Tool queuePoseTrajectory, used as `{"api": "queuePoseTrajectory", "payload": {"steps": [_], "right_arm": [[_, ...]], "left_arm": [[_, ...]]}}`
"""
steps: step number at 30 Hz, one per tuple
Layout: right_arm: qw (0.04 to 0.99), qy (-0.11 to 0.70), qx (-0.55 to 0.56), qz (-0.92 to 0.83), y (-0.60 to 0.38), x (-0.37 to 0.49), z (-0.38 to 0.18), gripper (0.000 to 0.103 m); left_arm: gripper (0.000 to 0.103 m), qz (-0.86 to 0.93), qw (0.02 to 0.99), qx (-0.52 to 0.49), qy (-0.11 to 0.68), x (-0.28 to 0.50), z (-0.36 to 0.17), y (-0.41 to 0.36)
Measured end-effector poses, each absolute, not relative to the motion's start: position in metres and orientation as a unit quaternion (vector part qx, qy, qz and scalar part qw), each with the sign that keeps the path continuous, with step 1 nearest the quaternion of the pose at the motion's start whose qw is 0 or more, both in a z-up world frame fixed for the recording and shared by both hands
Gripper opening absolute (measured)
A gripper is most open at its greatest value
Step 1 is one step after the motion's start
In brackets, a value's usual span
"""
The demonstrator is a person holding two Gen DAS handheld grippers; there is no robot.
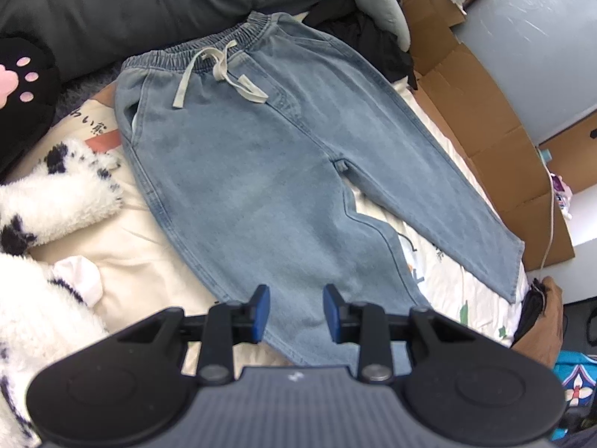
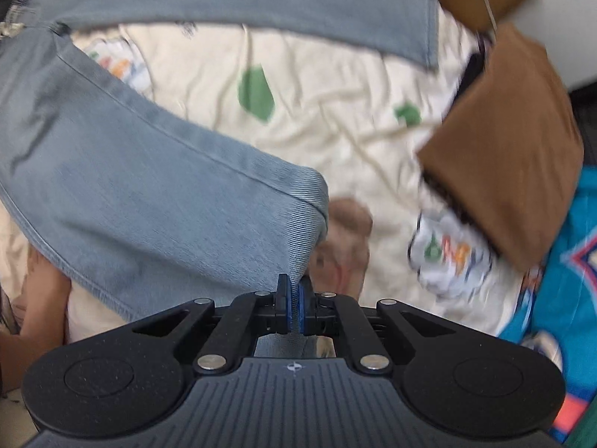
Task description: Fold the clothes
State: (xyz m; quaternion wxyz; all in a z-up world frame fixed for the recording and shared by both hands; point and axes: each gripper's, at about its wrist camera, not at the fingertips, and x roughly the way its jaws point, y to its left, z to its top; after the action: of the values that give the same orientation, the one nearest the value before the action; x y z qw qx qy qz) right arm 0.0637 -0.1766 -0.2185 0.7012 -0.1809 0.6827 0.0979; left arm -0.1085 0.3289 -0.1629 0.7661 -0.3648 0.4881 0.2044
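Blur and cut-off edges
The right wrist view smears the brown cloth (image 2: 511, 171); the jeans (image 1: 261, 171) lose one hem behind the left gripper (image 1: 296, 315).

On the cream bedsheet (image 1: 123, 250) beside my jeans I can make out a few dark printed characters near its upper left edge, too blurred to read. Nothing else carries legible text.

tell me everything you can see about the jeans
The jeans are light blue denim with an elastic waistband and a pale drawstring tied in front. They lie face up on a cream printed sheet, legs spread apart. The right claw is shut on the hem corner of one leg; the left claw is open above it.
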Motion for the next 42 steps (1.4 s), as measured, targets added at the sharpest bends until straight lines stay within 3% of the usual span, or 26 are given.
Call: {"api": "queuePoseTrajectory", "payload": {"steps": [10,18,37,40,42], "right_arm": [[0.699,0.693,-0.172,0.037,-0.216,0.038,-0.239,0.000],[0.728,0.669,-0.138,0.064,-0.223,0.065,-0.202,0.000],[0.817,0.563,-0.038,0.120,-0.275,0.135,0.053,0.003],[0.813,0.565,-0.025,0.137,-0.278,0.131,0.067,0.011],[0.810,0.568,-0.024,0.145,-0.281,0.127,0.069,0.029]], "left_arm": [[0.033,0.205,0.763,-0.357,0.498,-0.106,-0.167,0.330],[0.033,0.210,0.760,-0.352,0.503,-0.106,-0.165,0.329],[0.045,0.211,0.798,-0.306,0.474,-0.071,-0.099,0.342],[0.051,0.209,0.803,-0.292,0.476,-0.064,-0.086,0.344],[0.055,0.208,0.807,-0.282,0.476,-0.061,-0.079,0.346]]}}
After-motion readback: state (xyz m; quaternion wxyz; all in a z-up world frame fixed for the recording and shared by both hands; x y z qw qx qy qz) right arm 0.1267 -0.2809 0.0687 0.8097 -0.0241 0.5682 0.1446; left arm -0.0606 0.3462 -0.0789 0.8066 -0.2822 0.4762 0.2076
